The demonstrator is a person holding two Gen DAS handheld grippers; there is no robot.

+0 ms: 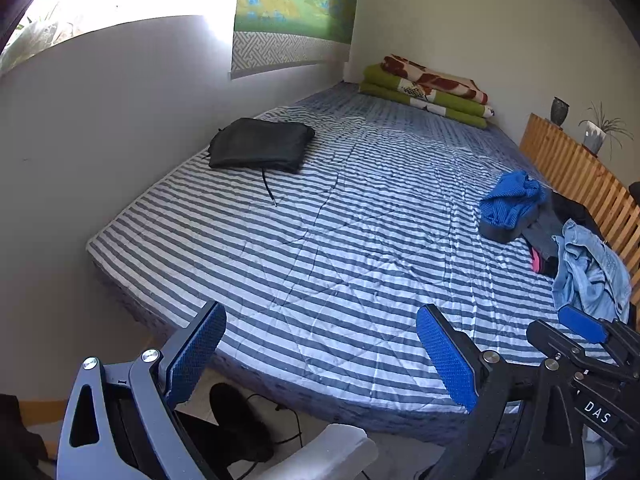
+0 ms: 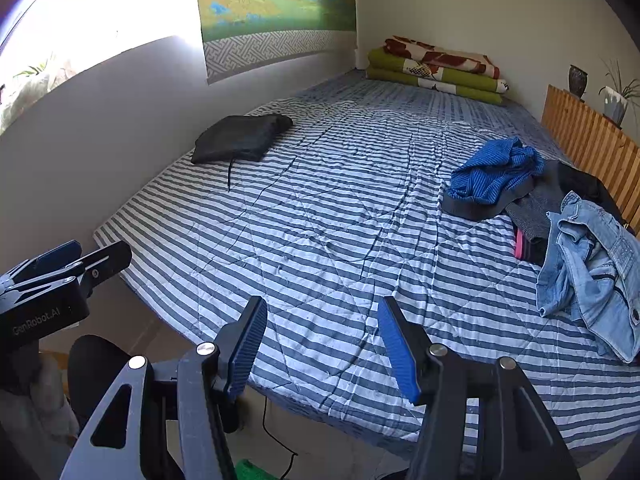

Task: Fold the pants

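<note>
Containers: we see a dark vase [image 2: 577, 79] and a white pot [image 2: 614, 106] with a thin-leaved plant in it, both on top of the slatted wooden headboard [image 2: 588, 136]; we cannot tell what, if anything, is in the vase.
Pants: folded black pants [image 1: 262, 145] lie flat on the bed near the wall, a drawstring trailing from them toward us.
Pile: on the opposite side, by the headboard, we see a blue garment [image 2: 496, 172], a grey garment [image 2: 536, 208] and crumpled jeans [image 2: 592, 264] heaped together, touching.
Bed: a striped blue-and-white quilt [image 1: 340, 248], creased, covers it; folded blankets [image 1: 428, 92] are stacked at the far corner.
Room: pale walls, a landscape hanging [image 2: 276, 4], a bright window to the left.
Left hand-held gripper [image 1: 320, 354]: its jaws stand wide apart over the near bed edge, with nothing between them.
Right hand-held gripper [image 2: 322, 352]: jaws apart, nothing in them, over the quilt.
Left view only: we see a white object [image 1: 332, 456] at the bottom edge and a dark object on the floor.
Right view only: we see something green [image 2: 252, 470] at the bottom edge, and the jeans more fully.
</note>
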